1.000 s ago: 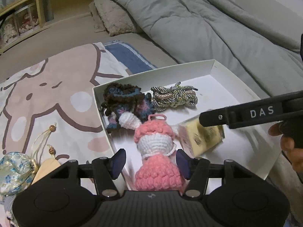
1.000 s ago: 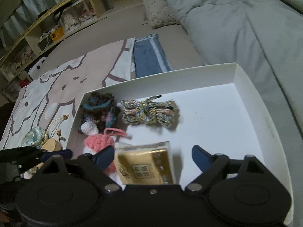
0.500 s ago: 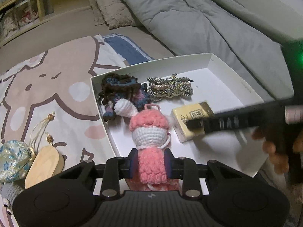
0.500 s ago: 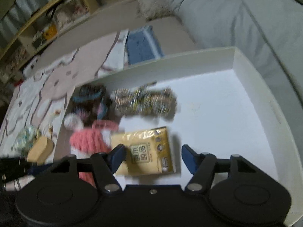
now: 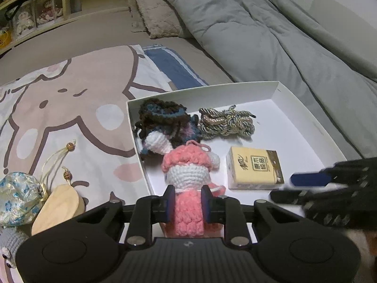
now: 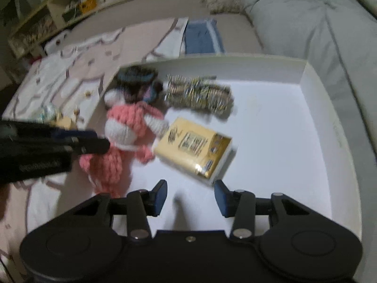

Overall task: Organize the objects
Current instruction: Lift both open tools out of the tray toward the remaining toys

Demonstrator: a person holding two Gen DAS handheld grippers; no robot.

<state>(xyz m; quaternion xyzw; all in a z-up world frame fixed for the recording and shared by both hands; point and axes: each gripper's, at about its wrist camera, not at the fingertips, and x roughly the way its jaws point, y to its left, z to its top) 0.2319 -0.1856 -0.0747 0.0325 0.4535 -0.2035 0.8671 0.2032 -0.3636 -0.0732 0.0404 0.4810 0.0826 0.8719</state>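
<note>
A white box (image 5: 304,108) lies on the bed. In it are a dark crocheted doll (image 5: 162,120), a coil of braided cord (image 5: 226,123), a yellow tissue pack (image 5: 254,168) and a pink and white crocheted doll (image 5: 186,172). My left gripper (image 5: 187,202) is shut on the pink doll's lower body at the box's near edge. My right gripper (image 6: 190,197) is open and empty, just short of the tissue pack (image 6: 193,147); it also shows in the left wrist view (image 5: 329,188). The pink doll (image 6: 122,132) shows blurred in the right wrist view.
On the cartoon-print blanket (image 5: 70,99) left of the box lie a blue floral pouch (image 5: 18,198), a wooden tag (image 5: 59,208) with beaded cords, and a grey crocheted toy (image 5: 9,243). A grey duvet (image 5: 259,30) lies behind and to the right. Shelves (image 5: 30,16) stand far left.
My left gripper closed on the pink doll. My right gripper let go of the tissue pack, which now lies flat in the box, and drew back from it.
</note>
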